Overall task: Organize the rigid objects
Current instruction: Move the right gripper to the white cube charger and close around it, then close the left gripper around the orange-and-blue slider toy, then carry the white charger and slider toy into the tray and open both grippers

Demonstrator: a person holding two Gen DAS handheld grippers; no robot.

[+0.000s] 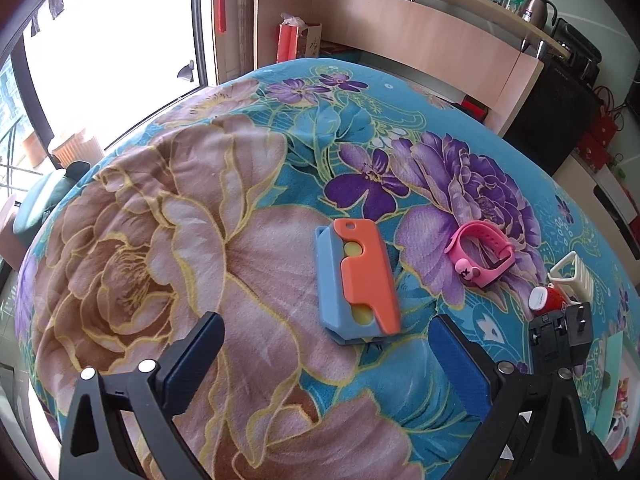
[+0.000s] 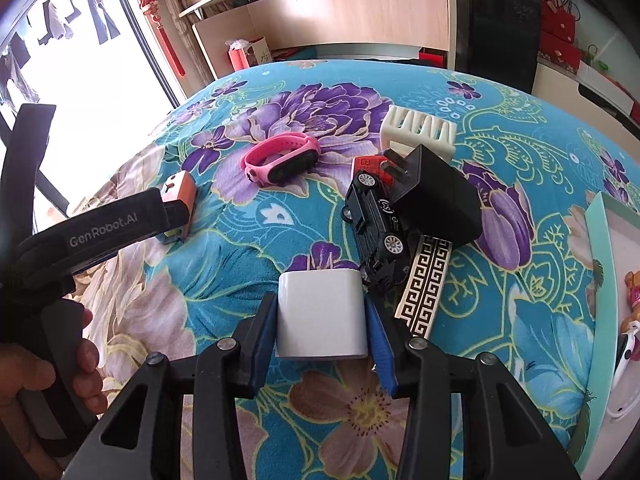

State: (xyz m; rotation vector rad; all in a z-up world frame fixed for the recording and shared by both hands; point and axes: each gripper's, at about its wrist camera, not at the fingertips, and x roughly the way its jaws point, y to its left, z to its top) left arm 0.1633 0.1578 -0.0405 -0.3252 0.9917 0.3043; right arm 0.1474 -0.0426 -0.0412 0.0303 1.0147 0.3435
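right wrist view: right gripper (image 2: 322,316) has its blue pads (image 2: 264,332) pressed on both sides of a white charger cube (image 2: 322,314), prongs pointing away from the camera. cube sits low over the floral blanket (image 2: 224,264), can't tell if it's lifted or resting. just past the cube: black toy car (image 2: 376,220), tilted, touching a black plug adapter (image 2: 438,196) whose prongs point up-left. black-and-white patterned strip (image 2: 424,284) lies under the car's near end, beside the right jaw. red item (image 2: 374,168) partly hidden behind the car. white slotted rack (image 2: 418,130) further back. pink wristband (image 2: 282,158) sits apart to the left on a purple flower. far left, the left gripper's body with a person's hand (image 2: 48,368) on the handle; an orange-and-blue block peeks out behind its strap.

left wrist view: left gripper (image 1: 326,344) jaws spread wide, nothing between the pads. orange-and-blue block (image 1: 358,280) lies flat on the blanket just ahead of the gap, not touched. pink wristband (image 1: 482,254) to its right, apart. further right, red item (image 1: 546,300) and white rack (image 1: 570,276) bunched with the black car (image 1: 550,332).
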